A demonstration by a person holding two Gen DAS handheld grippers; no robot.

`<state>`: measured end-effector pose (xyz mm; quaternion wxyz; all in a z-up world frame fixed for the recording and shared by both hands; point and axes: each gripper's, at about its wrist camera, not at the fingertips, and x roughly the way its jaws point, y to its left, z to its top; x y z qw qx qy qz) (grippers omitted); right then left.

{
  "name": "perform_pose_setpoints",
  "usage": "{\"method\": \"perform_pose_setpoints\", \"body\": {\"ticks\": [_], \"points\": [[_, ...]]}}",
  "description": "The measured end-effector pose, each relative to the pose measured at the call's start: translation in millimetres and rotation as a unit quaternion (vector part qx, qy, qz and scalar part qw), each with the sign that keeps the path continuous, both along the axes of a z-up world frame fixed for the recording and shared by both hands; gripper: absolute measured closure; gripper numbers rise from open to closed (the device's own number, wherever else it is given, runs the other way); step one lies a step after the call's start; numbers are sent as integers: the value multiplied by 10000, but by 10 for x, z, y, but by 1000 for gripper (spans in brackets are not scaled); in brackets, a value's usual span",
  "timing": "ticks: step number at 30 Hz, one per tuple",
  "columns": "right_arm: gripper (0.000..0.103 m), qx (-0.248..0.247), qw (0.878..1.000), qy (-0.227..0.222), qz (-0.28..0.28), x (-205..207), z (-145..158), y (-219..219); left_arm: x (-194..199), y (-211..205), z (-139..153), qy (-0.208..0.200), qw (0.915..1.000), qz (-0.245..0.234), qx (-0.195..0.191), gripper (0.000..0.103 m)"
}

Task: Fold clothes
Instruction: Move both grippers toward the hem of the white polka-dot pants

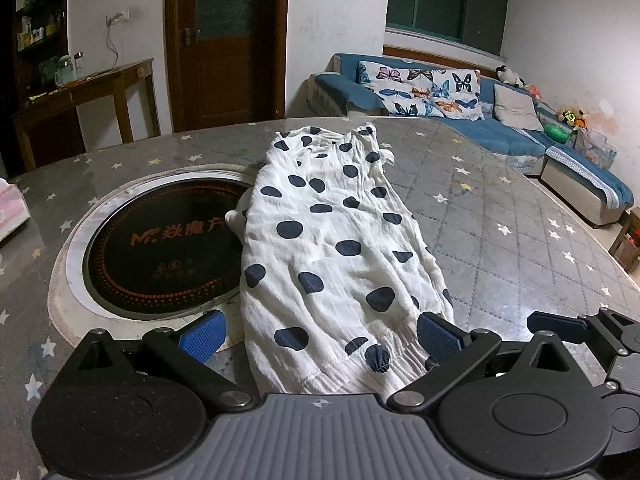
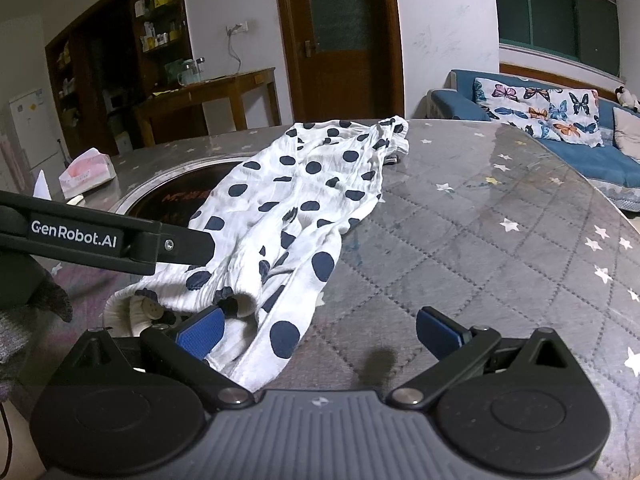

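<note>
A white garment with dark blue polka dots (image 1: 332, 248) lies lengthwise on the round table, partly over the inset cooktop. It also shows in the right wrist view (image 2: 288, 216). My left gripper (image 1: 320, 336) is open, its blue pads on either side of the garment's near hem, holding nothing. My right gripper (image 2: 320, 334) is open at the garment's near right corner; its left pad (image 2: 200, 332) touches the cloth, its right pad is over bare table. The left gripper's black arm (image 2: 120, 240) crosses the right wrist view above the cloth.
The table (image 1: 520, 240) has a grey star-patterned cover. A black round cooktop (image 1: 160, 248) is set in its middle. A pink tissue box (image 2: 86, 172) stands at the far left. A blue sofa (image 1: 500, 120), a wooden side table (image 1: 80, 96) and a door are behind.
</note>
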<state>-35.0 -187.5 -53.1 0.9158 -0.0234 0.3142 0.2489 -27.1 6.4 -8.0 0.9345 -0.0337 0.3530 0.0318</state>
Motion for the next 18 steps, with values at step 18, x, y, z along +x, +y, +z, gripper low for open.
{"method": "perform_pose_setpoints", "body": {"ticks": [18], "points": [[0,-59,9998,91,148,43,-51,68,70,-35,-22,34,9999,-100,33,1]]}}
